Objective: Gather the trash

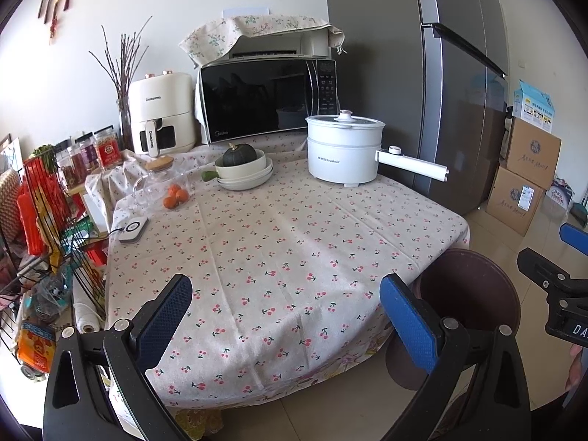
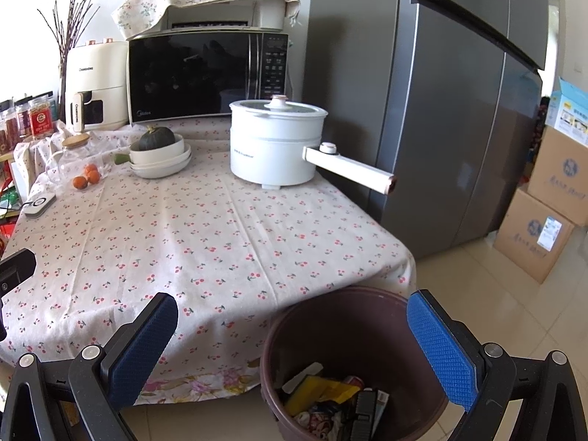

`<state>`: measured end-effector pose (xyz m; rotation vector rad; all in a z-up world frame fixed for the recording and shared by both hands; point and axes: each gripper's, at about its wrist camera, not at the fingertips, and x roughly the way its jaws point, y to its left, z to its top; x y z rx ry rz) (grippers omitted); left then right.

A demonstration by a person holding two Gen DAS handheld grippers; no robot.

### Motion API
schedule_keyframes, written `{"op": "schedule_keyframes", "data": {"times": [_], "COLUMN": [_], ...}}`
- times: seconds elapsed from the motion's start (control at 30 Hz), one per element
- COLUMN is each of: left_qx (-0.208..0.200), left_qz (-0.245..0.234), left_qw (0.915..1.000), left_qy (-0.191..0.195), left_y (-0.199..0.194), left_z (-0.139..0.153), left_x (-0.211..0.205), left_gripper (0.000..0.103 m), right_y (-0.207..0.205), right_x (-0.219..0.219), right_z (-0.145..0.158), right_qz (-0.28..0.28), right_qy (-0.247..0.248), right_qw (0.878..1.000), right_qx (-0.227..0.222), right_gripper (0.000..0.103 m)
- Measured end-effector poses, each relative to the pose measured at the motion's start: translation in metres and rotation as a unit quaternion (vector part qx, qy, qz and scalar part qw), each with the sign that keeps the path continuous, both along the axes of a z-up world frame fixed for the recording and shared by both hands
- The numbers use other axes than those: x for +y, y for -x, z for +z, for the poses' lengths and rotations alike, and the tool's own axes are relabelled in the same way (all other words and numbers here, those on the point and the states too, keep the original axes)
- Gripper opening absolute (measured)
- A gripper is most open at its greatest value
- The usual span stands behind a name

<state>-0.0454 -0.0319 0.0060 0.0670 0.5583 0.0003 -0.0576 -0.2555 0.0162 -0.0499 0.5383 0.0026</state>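
Nearest, left gripper (image 1: pixel 286 316): two blue pads spread wide apart, nothing between them, hanging over the near edge of the table. Right gripper (image 2: pixel 292 349): likewise gaping and empty, poised above the bin.

Just below, on the tiled floor (image 2: pixel 477 294) at the table's near right corner: one dark brown trash bin (image 2: pixel 330 316), holding the collected trash (image 2: pixel 327 400), a jumble of yellow, white and printed wrappers plus a black piece; exact count not readable.

Beyond, one table under a cherry-print tablecloth (image 1: pixel 279 242), its broad near and middle stretch bare cloth.

Left edge: one small white device (image 1: pixel 133 229) with a cable. Farther back on the left: three small oranges (image 1: pixel 175 196) beside one glass jar (image 1: pixel 156 180) with a wooden lid.

Mid-far: a stack of cream bowls (image 1: pixel 246 174), seemingly three, with one dark green squash (image 1: pixel 239 154) in the top one. To the right: one white electric pot (image 1: pixel 343 150), lid on, handle pointing right.

Far row: one cream air fryer (image 1: pixel 161 114), one black microwave (image 1: pixel 268 101), a cloth-draped appliance on top.

Far right: one grey refrigerator (image 2: pixel 452 110); past it, stacked cardboard boxes (image 2: pixel 547 213). Left of the table: one wire rack (image 1: pixel 40 242) crowded with packets.
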Motion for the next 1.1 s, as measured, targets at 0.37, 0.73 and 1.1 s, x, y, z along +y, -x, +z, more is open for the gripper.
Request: {"op": "schedule_keyframes", "data": {"times": [0.37, 0.73, 1.1], "left_qx": [-0.01, -0.01, 0.028], "left_qz": [-0.002, -0.004, -0.011], "left_qw": [0.9999, 0.9999, 0.9993], "left_qy": [0.001, 0.0, 0.023], "left_y": [0.003, 0.003, -0.007], "left_z": [0.003, 0.003, 0.003], "left_x": [-0.001, -0.001, 0.004], "left_gripper": [0.103, 0.103, 0.103], "right_y": [-0.001, -0.001, 0.001], "right_x": [-0.005, -0.005, -0.002], "right_z": [0.001, 0.001, 0.002], "right_qz": [-0.008, -0.009, -0.006], "right_qy": [-0.005, -0.005, -0.001], "right_qw": [1.0, 1.0, 1.0], "right_qx": [-0.006, -0.004, -0.015], "right_gripper": [0.102, 0.102, 0.102]}}
